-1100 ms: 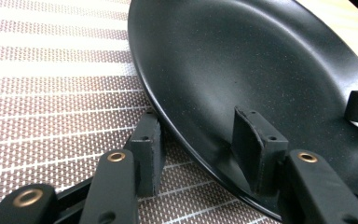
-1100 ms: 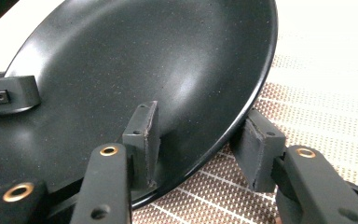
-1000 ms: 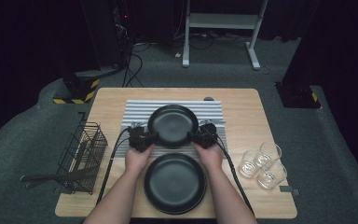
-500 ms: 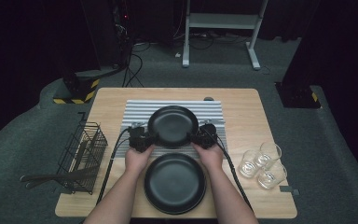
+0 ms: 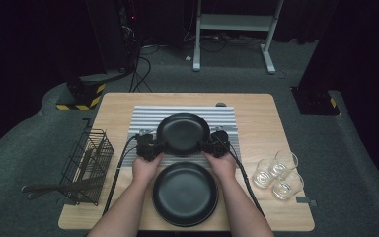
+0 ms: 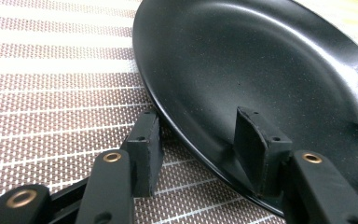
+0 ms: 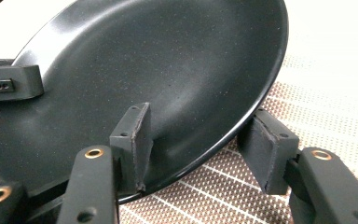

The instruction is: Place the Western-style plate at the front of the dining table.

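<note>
Far black plate (image 5: 183, 132) lies flat and round, with no long axis, on the striped mat (image 5: 148, 114), its rim between the parted jaws of the left gripper (image 5: 150, 147) and right gripper (image 5: 215, 146), the right's having just been opening. From left to right: one wire basket (image 5: 90, 163), two black plates, counting the near plate (image 5: 185, 193), and three glasses (image 5: 279, 173).
</note>
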`<state>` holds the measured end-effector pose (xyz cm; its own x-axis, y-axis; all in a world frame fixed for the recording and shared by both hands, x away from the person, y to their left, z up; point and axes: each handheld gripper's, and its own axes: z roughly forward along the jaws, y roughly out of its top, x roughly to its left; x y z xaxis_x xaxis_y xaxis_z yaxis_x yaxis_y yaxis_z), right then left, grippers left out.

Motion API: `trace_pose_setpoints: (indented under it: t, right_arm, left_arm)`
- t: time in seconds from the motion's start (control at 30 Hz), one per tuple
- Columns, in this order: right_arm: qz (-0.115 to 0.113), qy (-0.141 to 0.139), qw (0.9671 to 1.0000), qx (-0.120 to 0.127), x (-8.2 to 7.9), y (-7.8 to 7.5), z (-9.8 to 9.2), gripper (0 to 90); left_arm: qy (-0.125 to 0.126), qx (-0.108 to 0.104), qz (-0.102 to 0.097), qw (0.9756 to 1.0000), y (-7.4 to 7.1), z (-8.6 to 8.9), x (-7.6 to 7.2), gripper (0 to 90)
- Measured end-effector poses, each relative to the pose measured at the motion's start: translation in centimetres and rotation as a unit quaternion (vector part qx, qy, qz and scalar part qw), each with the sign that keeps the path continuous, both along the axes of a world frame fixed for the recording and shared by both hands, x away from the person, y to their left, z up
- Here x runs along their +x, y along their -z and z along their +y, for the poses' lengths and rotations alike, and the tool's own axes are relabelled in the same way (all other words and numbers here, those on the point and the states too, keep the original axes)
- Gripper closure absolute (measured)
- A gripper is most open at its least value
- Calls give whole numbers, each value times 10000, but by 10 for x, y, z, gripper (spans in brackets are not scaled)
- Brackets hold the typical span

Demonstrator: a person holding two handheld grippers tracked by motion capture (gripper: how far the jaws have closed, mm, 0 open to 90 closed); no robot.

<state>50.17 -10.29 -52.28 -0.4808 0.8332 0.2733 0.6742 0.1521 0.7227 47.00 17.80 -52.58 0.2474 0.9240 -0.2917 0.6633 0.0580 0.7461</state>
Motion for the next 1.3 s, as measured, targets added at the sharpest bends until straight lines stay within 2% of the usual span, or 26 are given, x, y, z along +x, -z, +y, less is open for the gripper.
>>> trace_pose_setpoints:
  t: [0.17, 0.23, 0.3, 0.4, 0.53, 0.6, 0.77, 0.83, 0.9, 1.07, 1.23, 1.3]
  right_arm:
    - [109, 71, 9999, 7, 1, -2, -2, 449]
    - [187, 95, 9998, 38, 2, -3, -2, 448]
    - [169, 57, 9998, -47, 2, -3, -1, 446]
    - [141, 17, 9998, -143, 0, -5, -1, 447]
    - [-47, 80, 9996, -276, -8, -10, -5, 466]
    - [-153, 53, 9995, -280, -12, -14, -8, 474]
    - [-448, -28, 9978, -479, -24, -24, -11, 475]
    - [-610, -43, 9967, -537, -28, -28, -12, 487]
    - [-744, -62, 9954, -594, -33, -31, -14, 498]
    - [-805, -103, 9950, -577, -42, -32, -17, 505]
    - [-1051, -198, 9910, -803, -57, -31, -18, 529]
    - [-1113, -223, 9904, -791, -63, -30, -20, 533]
  left_arm:
    - [23, 87, 10, 10000, -1, -1, 0, 525]
    - [32, 40, 70, 10000, -2, -1, 0, 528]
    - [46, 46, 76, 10000, -2, 0, 0, 531]
    - [69, 161, 30, 9998, -4, 0, -3, 530]
    - [-2, 279, -30, 9996, -9, 4, -6, 553]
    - [-14, 321, -54, 9995, -11, 6, -9, 551]
    - [-7, 393, -155, 9991, -17, 8, -17, 528]
    - [81, 391, -211, 9990, -19, 9, -21, 530]
    - [162, 482, -216, 9985, -21, 8, -24, 533]
    - [285, 603, -361, 9971, -26, 7, -36, 540]
    - [304, 647, -519, 9961, -30, 10, -49, 534]
    - [303, 612, -544, 9962, -31, 12, -54, 533]
